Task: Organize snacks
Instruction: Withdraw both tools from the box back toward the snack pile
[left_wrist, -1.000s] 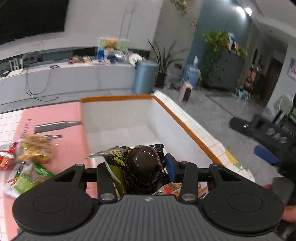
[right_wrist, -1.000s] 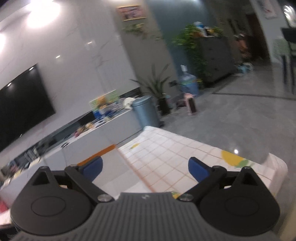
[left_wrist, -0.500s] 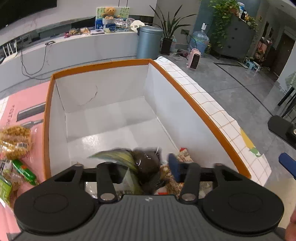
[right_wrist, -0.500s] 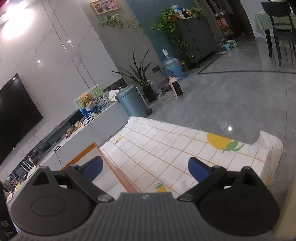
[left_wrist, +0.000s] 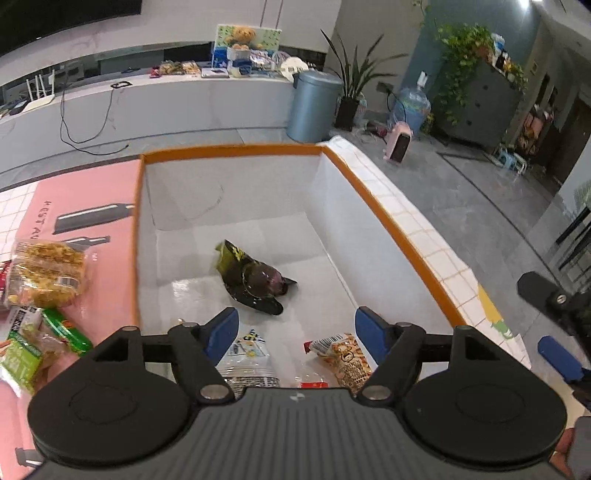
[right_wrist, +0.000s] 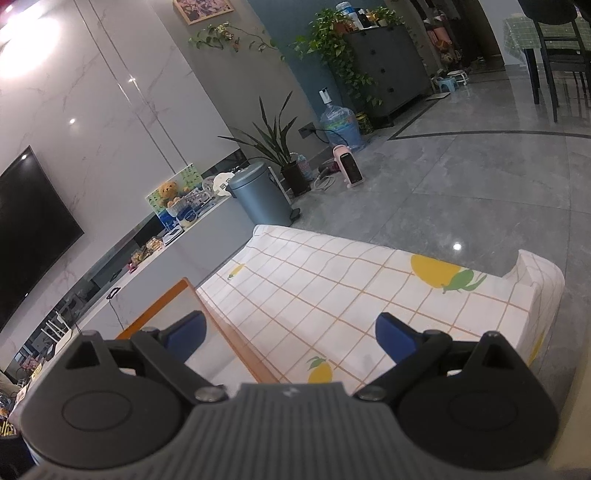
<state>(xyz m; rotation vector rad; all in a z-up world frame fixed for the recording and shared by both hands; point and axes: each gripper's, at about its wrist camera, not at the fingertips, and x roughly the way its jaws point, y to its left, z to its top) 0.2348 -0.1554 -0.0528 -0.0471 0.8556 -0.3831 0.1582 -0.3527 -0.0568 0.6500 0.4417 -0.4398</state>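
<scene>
A dark green-and-black snack packet (left_wrist: 255, 282) lies on the floor of the white box with the orange rim (left_wrist: 229, 149). My left gripper (left_wrist: 297, 334) hangs above the box's near end, its jaws opening with nothing between them. Below it lie two more packets, a white-and-blue one (left_wrist: 248, 350) and an orange one (left_wrist: 345, 356). Several loose snacks (left_wrist: 44, 273) sit on the pink mat left of the box. My right gripper (right_wrist: 291, 338) is open and empty over the checked tablecloth (right_wrist: 351, 273), beside the box's corner (right_wrist: 173, 299).
The table's right edge (left_wrist: 476, 295) drops to a grey floor. My right gripper's blue finger (left_wrist: 557, 356) shows at the far right of the left wrist view. A bin (left_wrist: 314, 105), a plant and a low counter stand beyond the table.
My left gripper let go of the dark packet, which dropped onto the box floor, and its jaws spread wide. The right gripper tilted down a little over the tablecloth.
</scene>
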